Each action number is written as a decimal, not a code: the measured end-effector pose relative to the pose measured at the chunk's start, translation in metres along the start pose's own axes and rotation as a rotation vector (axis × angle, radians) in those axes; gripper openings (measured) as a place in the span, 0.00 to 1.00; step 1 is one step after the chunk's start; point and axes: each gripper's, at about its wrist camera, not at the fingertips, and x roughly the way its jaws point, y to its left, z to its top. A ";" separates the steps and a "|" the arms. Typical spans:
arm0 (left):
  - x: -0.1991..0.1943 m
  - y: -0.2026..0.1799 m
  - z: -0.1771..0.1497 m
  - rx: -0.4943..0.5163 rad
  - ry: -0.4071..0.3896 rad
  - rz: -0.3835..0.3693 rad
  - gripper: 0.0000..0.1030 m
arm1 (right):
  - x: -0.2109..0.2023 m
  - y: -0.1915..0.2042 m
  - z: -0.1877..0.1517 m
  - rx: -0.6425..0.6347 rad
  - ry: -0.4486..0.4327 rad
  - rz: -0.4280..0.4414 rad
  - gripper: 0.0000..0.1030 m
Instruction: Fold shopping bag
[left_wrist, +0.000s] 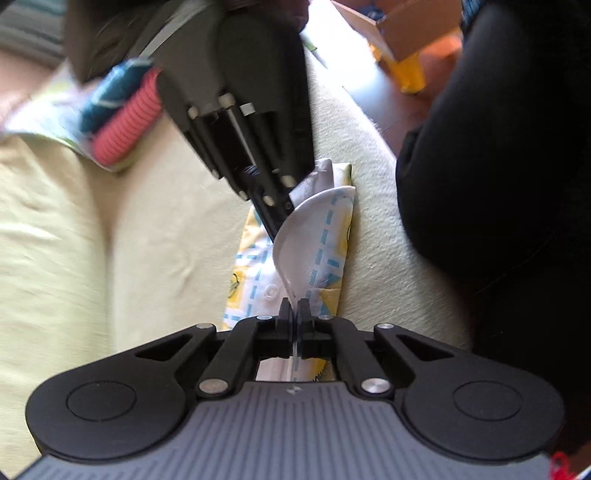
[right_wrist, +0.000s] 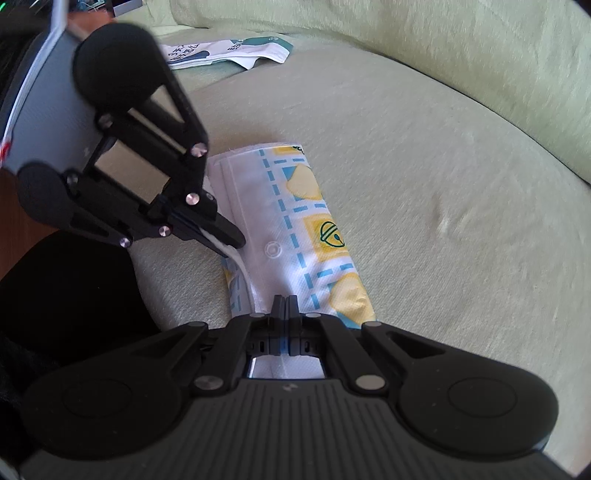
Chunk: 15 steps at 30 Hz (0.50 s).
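Lying folded into a narrow strip near the front edge of the green sofa (right_wrist: 424, 184), shopping bag (right_wrist: 295, 221), with left gripper (left_wrist: 294, 308) and right gripper (right_wrist: 284, 304) both clamping its white handle (left_wrist: 295, 236).

Pale green sofa cushion (right_wrist: 424, 177) carrying bags

A folded shopping bag (right_wrist: 295, 229), white with blue dashes and yellow patches, lies on it; a white-and-teal printed bag (right_wrist: 236, 53) lies well apart near the backrest.
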 end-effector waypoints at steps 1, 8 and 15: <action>0.000 -0.004 0.000 -0.005 0.000 0.025 0.00 | 0.000 0.000 0.000 -0.005 0.002 0.002 0.00; 0.002 -0.009 -0.002 0.049 -0.010 0.077 0.05 | 0.003 0.001 0.001 -0.040 0.010 0.006 0.00; 0.005 0.012 -0.009 0.079 -0.032 -0.002 0.00 | 0.003 0.000 0.002 -0.041 0.017 0.024 0.00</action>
